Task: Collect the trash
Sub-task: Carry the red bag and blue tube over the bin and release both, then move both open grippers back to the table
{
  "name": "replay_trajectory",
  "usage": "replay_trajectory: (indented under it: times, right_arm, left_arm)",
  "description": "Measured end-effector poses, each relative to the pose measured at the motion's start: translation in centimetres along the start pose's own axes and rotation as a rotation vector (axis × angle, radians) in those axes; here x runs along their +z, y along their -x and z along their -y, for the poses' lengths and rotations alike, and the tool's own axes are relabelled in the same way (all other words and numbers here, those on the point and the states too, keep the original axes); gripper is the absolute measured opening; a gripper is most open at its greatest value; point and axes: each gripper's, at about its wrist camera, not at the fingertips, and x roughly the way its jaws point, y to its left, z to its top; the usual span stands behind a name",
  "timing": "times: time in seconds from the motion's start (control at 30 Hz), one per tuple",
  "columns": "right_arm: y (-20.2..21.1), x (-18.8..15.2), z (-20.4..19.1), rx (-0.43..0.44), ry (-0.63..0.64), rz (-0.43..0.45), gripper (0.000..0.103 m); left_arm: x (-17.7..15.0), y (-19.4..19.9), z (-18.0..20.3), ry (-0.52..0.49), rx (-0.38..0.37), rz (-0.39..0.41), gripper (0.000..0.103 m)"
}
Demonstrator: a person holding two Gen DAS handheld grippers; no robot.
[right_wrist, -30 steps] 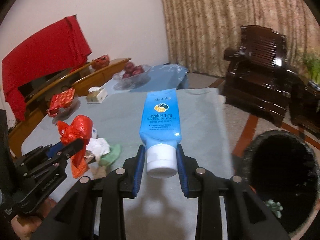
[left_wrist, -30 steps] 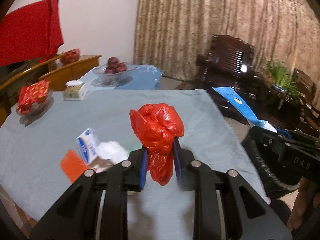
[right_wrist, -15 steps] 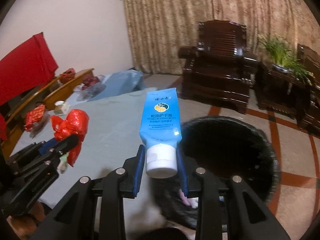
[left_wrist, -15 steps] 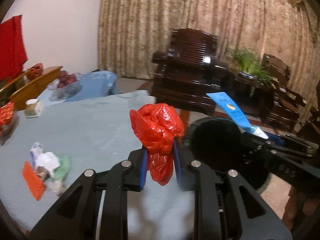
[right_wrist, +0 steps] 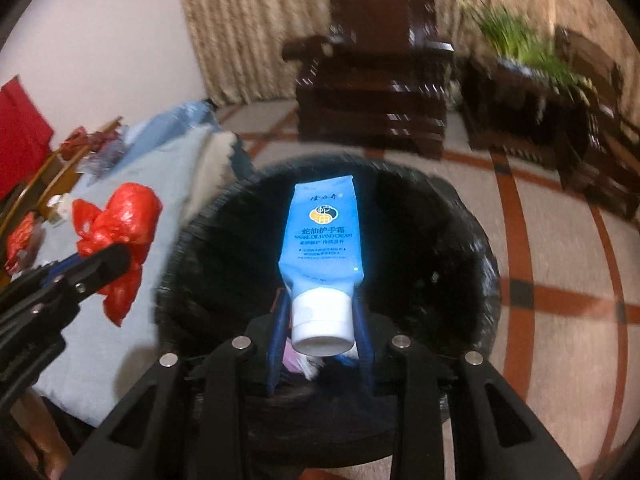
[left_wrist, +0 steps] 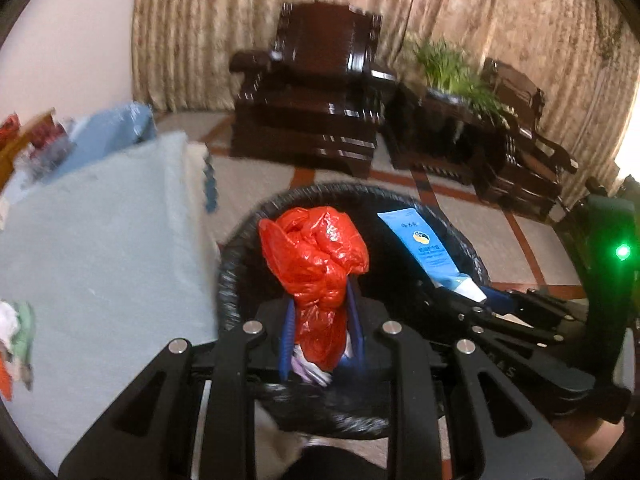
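My left gripper (left_wrist: pixel 320 332) is shut on a crumpled red plastic bag (left_wrist: pixel 316 264) and holds it over the black-lined trash bin (left_wrist: pixel 236 264). My right gripper (right_wrist: pixel 320 320) is shut on the white cap of a blue hand cream tube (right_wrist: pixel 320 228), held over the same bin (right_wrist: pixel 460 264). The tube (left_wrist: pixel 424 248) and right gripper also show at the right of the left wrist view. The red bag (right_wrist: pixel 116 232) and left gripper show at the left of the right wrist view. Some trash lies at the bin's bottom.
A table with a light blue cloth (left_wrist: pixel 100 248) stands left of the bin, with leftover scraps (left_wrist: pixel 16 336) at its near left. Dark wooden armchairs (left_wrist: pixel 316 92) and a potted plant (left_wrist: pixel 456 68) stand behind, on a patterned floor (right_wrist: pixel 560 292).
Both grippers have swung right from over the table to over the bin, each holding its item. The bin now fills the middle of both views.
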Motion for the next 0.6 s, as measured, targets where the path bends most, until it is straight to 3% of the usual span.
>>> replay_trajectory:
  times: [0.13,0.2,0.37,0.6]
  right_arm:
    - [-2.3,0.1,1.7,-0.008,-0.017,-0.075,0.031]
    - [-2.9,0.0,2.3,-0.022,-0.021,-0.084,0.033]
    - [-3.4,0.0,2.8,-0.025,-0.024,-0.085,0.037]
    - [-2.1,-0.1,2.2,-0.020,-0.038,-0.063,0.037]
  left_arm:
    - [0.0,-3.8,0.5,0.009,-0.021,-0.089,0.028]
    - [0.0,-5.0,0.2,0.014,-0.011,-0.106,0.048]
    - [-0.2,-7.1,0.0,-0.003,-0.023,-0.156,0.049]
    - [-0.5,-5.1,-1.1,-0.001,0.017,-0.136,0.056]
